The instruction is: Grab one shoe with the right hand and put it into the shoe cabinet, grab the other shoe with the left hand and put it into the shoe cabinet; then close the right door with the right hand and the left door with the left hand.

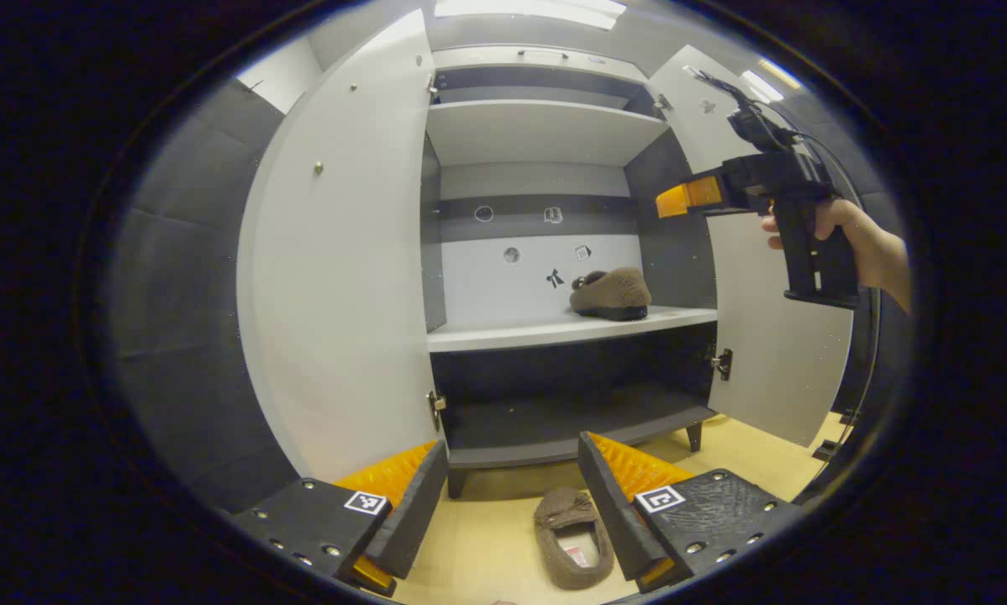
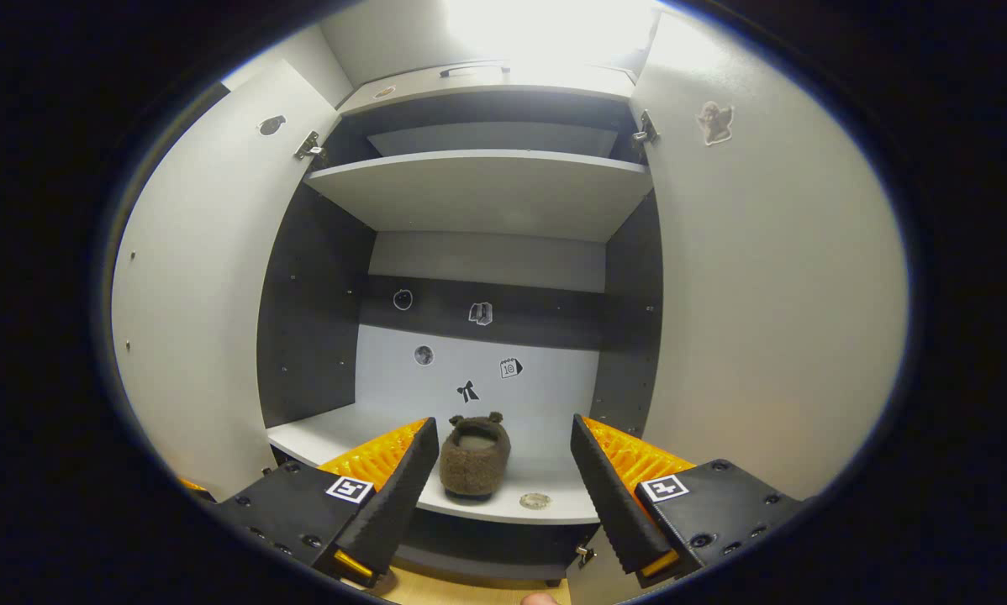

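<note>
Brown fuzzy shoes, white-and-dark-grey shoe cabinet (image 1: 545,336).
One brown shoe (image 1: 611,294) on white shelf mid frame; second brown shoe (image 1: 572,538) on tan floor (image 1: 487,546), lower centre; cabinet doors white, interior walls dark grey.

The right gripper (image 2: 499,496) points straight into the open shoe cabinet (image 2: 630,336), its jaws spread wide with nothing between them. Beyond the gap, a brown fuzzy shoe (image 2: 474,458) sits on the middle shelf (image 2: 327,437), heel end toward the camera, well apart from both jaws. A small round sticker (image 2: 535,501) lies on the shelf just beside the shoe, near the front edge. Several small stickers dot the back panel (image 2: 545,395) above the shoe. An upper shelf (image 2: 478,193) spans the cabinet higher up. The left door (image 2: 192,277) and the right door (image 2: 772,277) both stand swung open, each carrying a sticker near its top.
</note>
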`<state>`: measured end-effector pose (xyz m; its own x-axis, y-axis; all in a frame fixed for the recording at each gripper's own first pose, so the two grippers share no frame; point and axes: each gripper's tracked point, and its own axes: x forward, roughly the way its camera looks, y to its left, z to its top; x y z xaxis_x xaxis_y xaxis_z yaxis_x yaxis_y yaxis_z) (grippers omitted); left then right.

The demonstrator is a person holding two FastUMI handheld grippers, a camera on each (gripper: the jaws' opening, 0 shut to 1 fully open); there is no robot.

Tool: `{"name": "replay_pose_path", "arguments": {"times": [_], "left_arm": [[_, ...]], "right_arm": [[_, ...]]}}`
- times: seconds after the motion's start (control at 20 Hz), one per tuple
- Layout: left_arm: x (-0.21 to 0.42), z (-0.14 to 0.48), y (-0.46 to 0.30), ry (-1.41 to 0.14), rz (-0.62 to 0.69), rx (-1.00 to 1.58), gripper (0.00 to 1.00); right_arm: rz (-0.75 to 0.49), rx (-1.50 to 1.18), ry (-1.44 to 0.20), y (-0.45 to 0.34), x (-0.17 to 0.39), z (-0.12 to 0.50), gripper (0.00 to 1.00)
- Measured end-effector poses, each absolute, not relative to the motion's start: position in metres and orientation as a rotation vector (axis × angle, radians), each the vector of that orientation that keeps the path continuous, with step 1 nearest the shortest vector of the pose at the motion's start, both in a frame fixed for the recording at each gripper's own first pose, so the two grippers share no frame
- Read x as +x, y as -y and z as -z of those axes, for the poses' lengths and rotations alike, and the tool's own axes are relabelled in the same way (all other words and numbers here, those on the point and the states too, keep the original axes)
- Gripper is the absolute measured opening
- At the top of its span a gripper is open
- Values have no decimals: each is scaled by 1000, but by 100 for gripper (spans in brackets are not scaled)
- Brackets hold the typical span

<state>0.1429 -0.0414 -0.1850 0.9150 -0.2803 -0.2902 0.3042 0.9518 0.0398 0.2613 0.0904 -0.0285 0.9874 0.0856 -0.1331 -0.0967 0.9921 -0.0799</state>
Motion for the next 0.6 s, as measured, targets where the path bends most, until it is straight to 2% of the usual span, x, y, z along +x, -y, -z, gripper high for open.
{"name": "replay_pose_path", "arguments": {"times": [0.15, 0.2, 0.6], "left_arm": [[138, 219, 50, -353, 339, 82, 98], [137, 231, 52, -380, 349, 79, 90], [134, 319, 61, -566, 403, 120, 91]], "right_arm": [[-83, -92, -128, -86, 238, 39, 100], [-83, -90, -124, -86, 229, 41, 96], [-41, -99, -159, -72, 177, 63, 98]]}}
